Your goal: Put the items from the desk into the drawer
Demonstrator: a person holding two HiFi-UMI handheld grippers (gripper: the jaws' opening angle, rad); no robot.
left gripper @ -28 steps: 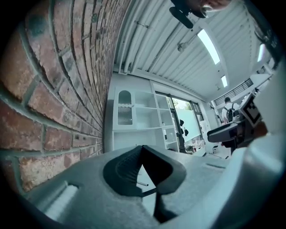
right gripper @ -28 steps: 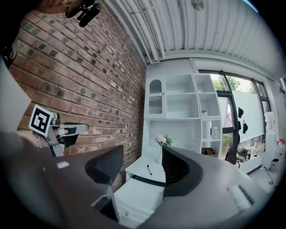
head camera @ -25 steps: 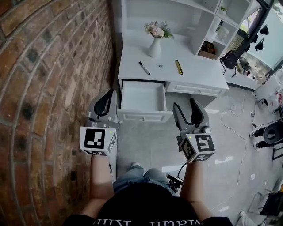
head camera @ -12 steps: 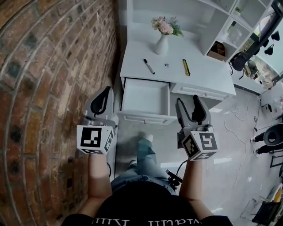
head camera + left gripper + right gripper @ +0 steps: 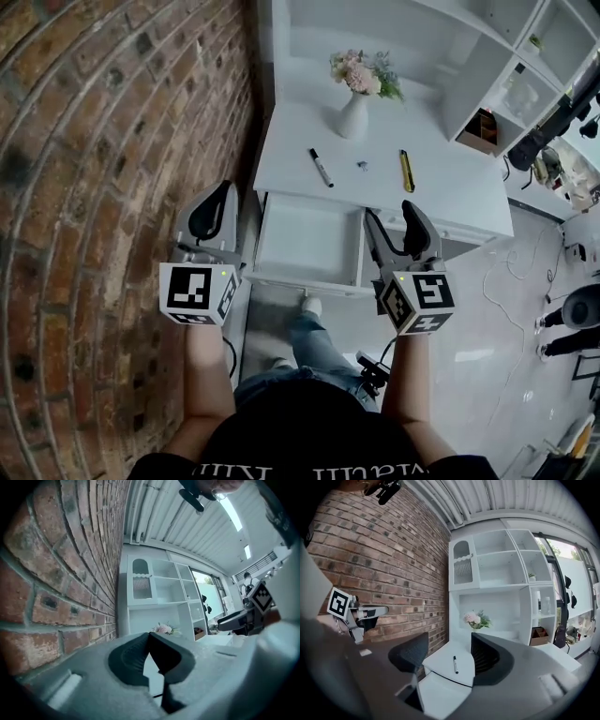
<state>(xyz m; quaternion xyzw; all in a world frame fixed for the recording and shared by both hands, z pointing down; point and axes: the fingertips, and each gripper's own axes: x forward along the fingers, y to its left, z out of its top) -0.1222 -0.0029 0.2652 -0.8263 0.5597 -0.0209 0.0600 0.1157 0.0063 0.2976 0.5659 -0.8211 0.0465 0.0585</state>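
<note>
Brick wall closes scene at left. Left gripper just beside it, near drawer's left front corner; jaws closed tip to tip, empty.

Drawer stands pulled out under worktop, bare inside, apparently ready to take items.

On worktop beyond drawer:
- black marker, slim, lying loose
- tiny object to its right, too small to name
- yellow tool further right
- vase of flowers farther back

Right gripper over drawer's right front corner; jaws just been opening, wide apart, nothing between them, likely readied for marker. No item in drawer yet.
</note>
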